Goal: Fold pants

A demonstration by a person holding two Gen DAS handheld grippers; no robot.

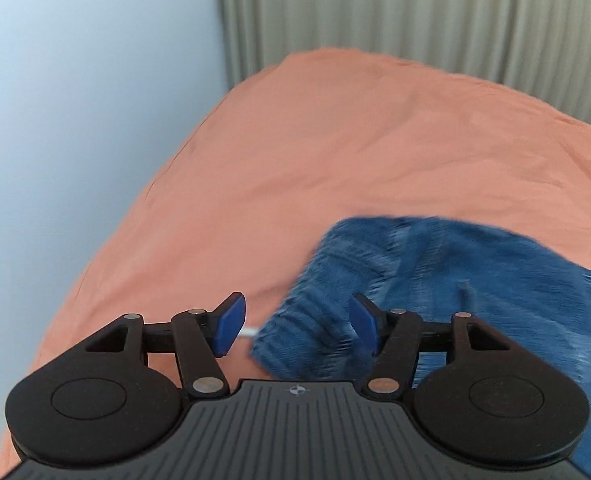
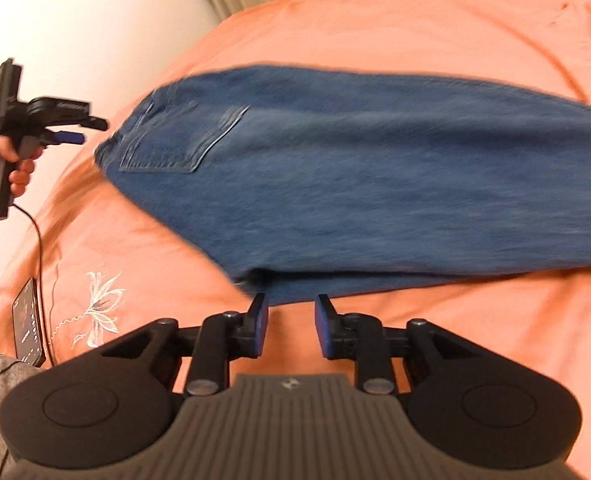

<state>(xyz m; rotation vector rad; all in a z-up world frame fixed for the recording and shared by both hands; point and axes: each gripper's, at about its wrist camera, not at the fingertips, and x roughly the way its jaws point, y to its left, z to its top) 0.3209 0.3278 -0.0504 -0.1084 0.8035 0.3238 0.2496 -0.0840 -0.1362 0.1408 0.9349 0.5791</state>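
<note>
While jeans (image 2: 355, 184) lie on bedspread (image 2: 375, 24), left claw (image 1: 295, 326) – right claw (image 2: 291, 330) – both apart, empty

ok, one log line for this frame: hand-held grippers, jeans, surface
left hand-held gripper: open, empty | right hand-held gripper: open, empty | jeans: flat on orange bedsheet, back pocket up | phone: on sheet

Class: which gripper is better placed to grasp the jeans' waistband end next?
Left. The left gripper is open right beside the jeans at the waistband; the right gripper faces the long side edge.
</note>
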